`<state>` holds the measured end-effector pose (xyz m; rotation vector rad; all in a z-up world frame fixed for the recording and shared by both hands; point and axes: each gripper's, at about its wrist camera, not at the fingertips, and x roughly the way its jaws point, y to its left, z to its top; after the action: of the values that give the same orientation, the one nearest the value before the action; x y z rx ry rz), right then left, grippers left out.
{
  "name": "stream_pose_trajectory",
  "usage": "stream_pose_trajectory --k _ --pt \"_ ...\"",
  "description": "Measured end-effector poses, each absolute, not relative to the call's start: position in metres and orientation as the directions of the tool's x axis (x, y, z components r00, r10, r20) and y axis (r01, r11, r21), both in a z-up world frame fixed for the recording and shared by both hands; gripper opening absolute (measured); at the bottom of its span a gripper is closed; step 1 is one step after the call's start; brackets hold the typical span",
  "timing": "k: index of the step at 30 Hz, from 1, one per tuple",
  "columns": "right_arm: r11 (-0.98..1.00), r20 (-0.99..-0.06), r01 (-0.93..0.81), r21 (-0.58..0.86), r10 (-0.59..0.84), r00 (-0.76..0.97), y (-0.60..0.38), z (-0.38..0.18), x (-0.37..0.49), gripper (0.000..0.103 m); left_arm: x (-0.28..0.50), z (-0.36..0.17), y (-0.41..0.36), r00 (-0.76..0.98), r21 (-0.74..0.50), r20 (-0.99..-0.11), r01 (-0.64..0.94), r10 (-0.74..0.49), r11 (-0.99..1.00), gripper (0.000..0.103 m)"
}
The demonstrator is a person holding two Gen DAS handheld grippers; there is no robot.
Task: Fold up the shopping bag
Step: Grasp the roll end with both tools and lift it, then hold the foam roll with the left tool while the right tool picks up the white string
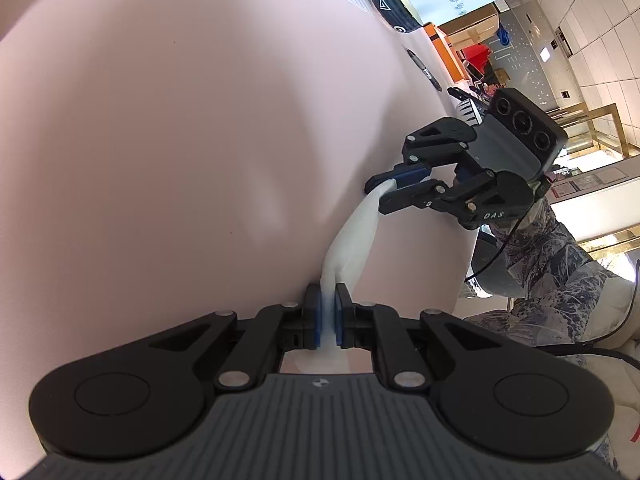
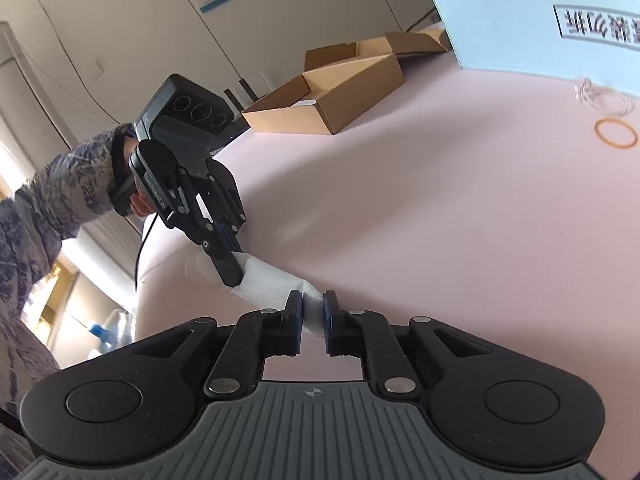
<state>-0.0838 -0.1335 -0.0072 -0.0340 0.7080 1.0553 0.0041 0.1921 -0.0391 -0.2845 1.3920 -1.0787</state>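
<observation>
pale pink surface [image 2: 440,208] filled most of both views, with open cardboard boxes [image 2: 332,96] toward its far edge at about twelve o'clock in the right wrist view and an orange rubber band [image 2: 615,132] lying alone at two o'clock. in the left wrist view a dark bowl [image 1: 394,4] stood far off at one o'clock.

the shopping bag [image 1: 352,236], white and already gathered into a narrow, thick strip, stretched between the two tools just above the surface. the left tool [image 1: 328,312] was clenched on one end, blue pads pressed against the white material. the right tool [image 2: 313,316] had the other end between its pads; its jaws stood a little apart, and the bag appeared to touch both pads, so i judged it still a grasp, though a loose one. in the left wrist view the right tool sat at three o'clock, a patterned sleeve [image 1: 552,256] behind it; in the right wrist view the left tool sat at nine o'clock.

as a judgement, the folding looked well advanced: the bag was reduced to a compact band, not a flat sheet. what seemed left was a last fold or roll and setting it down, perhaps binding it with the rubber band, though that is only a guess.
</observation>
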Motion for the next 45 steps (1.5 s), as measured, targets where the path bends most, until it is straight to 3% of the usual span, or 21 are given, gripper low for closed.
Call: stream_pose_trajectory --k 4,10,15,23,25,37,41,45 --pt "0.574 -0.456 -0.783 0.238 0.778 0.431 -0.155 0.01 -0.098 0.015 0.006 -0.034 0.186 -0.169 -0.707 -0.669 0.446 -0.724 0.549 0.008" --pt "0.745 -0.366 -0.657 0.117 0.647 0.668 -0.192 0.031 -0.088 0.015 0.011 -0.034 0.18 -0.158 -0.691 -0.685 0.451 -0.711 0.566 0.008" --pt "0.826 -0.403 -0.556 0.094 0.542 0.738 -0.19 0.022 -0.051 0.015 0.013 -0.034 0.18 -0.152 -0.678 -0.698 0.455 -0.7 0.577 0.008" --pt "0.87 -0.402 -0.487 -0.07 0.423 0.813 -0.153 0.027 0.038 0.022 0.01 -0.031 0.176 -0.128 -0.648 -0.723 0.467 -0.679 0.602 0.008" --pt "0.873 -0.398 -0.479 -0.091 0.409 0.821 -0.148 0.028 0.058 0.026 0.008 -0.03 0.176 -0.117 -0.64 -0.728 0.469 -0.675 0.609 0.008" --pt "0.85 -0.442 -0.522 -0.075 0.441 0.781 -0.164 0.009 0.105 0.026 -0.013 -0.017 0.184 -0.026 -0.56 -0.766 0.517 -0.643 0.647 0.008" --pt "0.823 -0.472 -0.539 -0.178 0.409 0.781 -0.142 0.006 0.11 0.029 -0.019 -0.012 0.182 -0.006 -0.533 -0.776 0.538 -0.63 0.652 0.008" --pt "0.831 -0.508 -0.53 -0.169 0.388 0.769 -0.127 -0.001 0.138 0.03 -0.031 -0.012 0.172 0.008 -0.525 -0.778 0.54 -0.628 0.658 0.008"
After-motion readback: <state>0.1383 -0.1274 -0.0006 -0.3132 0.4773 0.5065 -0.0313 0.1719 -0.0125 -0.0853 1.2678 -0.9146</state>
